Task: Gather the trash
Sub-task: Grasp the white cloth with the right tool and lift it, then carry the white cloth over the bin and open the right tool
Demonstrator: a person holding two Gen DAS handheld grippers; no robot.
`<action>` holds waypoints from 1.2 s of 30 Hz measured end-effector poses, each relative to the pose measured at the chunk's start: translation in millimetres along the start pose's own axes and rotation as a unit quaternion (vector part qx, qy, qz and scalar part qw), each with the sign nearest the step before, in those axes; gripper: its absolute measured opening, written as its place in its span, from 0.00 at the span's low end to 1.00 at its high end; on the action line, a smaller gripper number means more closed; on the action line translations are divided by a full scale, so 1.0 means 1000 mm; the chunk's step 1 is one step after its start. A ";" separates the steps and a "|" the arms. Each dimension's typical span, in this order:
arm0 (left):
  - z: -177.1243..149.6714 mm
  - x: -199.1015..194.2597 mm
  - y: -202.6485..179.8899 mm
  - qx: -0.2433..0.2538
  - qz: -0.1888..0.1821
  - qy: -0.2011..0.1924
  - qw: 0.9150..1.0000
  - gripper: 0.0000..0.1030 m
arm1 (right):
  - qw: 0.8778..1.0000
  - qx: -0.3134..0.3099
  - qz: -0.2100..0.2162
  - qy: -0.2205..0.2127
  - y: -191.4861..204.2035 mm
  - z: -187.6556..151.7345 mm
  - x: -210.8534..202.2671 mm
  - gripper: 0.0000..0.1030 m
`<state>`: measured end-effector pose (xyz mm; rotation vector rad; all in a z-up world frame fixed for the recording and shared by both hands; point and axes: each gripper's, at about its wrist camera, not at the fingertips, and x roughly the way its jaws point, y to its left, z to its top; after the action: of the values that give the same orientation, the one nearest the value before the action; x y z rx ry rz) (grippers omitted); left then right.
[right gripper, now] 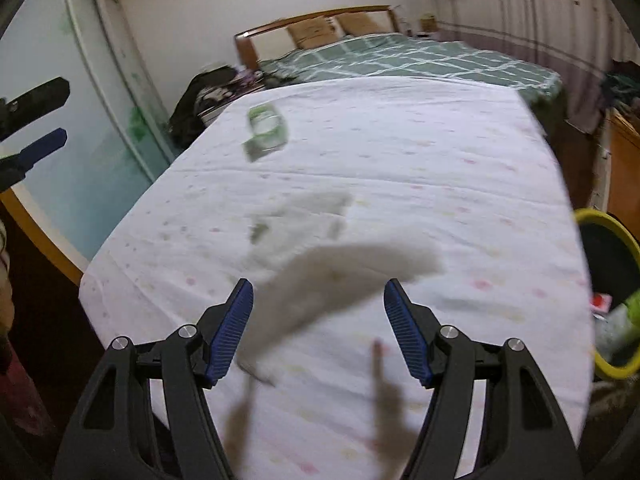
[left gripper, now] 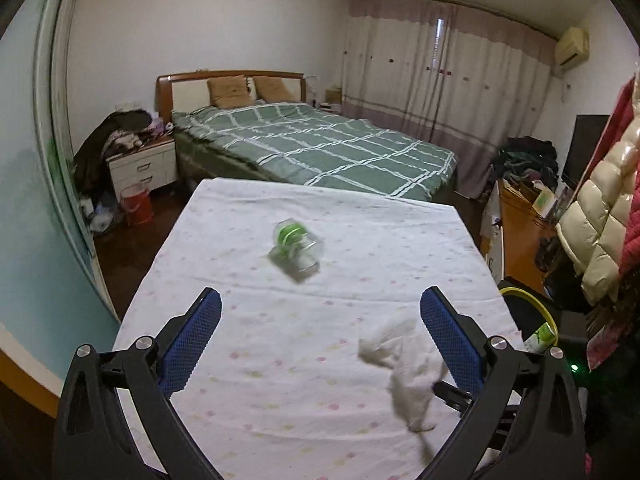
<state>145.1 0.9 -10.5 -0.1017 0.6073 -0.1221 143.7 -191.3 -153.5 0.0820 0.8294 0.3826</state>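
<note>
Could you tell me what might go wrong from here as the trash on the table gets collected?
1. The white tissue is blurred and looks loose between the open right tongs; it may land short of the yellow-rimmed bin.
2. The clear plastic bottle lies on its side on the tablecloth and could roll if nudged by the open left tongs.

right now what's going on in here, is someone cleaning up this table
A person is clearing trash off a table covered with a white dotted cloth, holding a claw in each hand. Both the left claw and the right claw are open and hold nothing. A white crumpled tissue is blurred just ahead of the right claw; whether it touches the cloth is unclear. A clear bottle with a green label lies on its side farther back. A yellow-rimmed bin sits off the table's right edge.
</note>
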 end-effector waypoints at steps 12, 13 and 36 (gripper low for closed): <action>-0.020 0.026 0.001 0.002 -0.020 0.029 0.999 0.95 | 0.999 0.017 -0.015 0.042 0.007 0.015 0.041 0.11; -0.020 0.028 0.000 0.003 -0.021 0.032 0.999 0.95 | 0.999 0.020 -0.012 0.038 0.003 0.015 0.038 0.11; -0.024 0.049 -0.028 0.022 -0.037 0.055 0.998 0.95 | 0.969 0.153 -0.178 -0.078 -0.176 0.032 -0.101 0.11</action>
<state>168.5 -35.2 -53.6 -0.0739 0.7106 -0.2132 157.7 -389.5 -99.5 0.2435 0.7237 -0.0921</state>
